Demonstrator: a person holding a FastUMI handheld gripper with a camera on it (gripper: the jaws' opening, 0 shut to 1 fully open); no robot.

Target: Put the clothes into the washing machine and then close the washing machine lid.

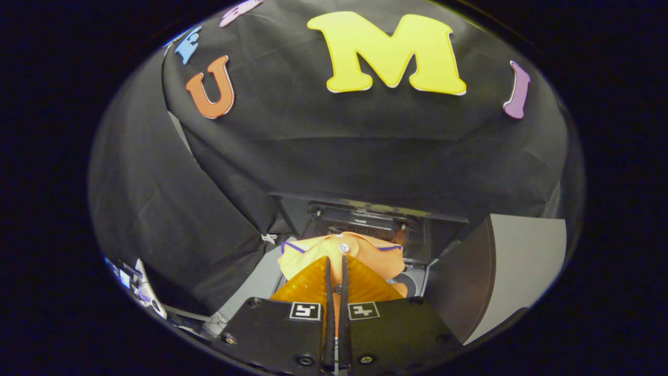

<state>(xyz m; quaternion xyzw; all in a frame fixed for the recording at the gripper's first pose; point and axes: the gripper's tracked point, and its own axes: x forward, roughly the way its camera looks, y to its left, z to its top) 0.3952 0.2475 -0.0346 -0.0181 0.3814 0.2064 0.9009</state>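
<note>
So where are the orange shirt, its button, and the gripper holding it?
orange shirt (313, 253): gripper view, collar fabric.
button (343, 247): gripper view, its face.
gripper (336, 261): gripper view, fingertips pinching the shirt.

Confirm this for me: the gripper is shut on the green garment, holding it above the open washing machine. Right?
Not quite: the garment is orange, not green. The gripper view shows the gripper shut on it, fingers nearly together, above the open washing machine.
</note>
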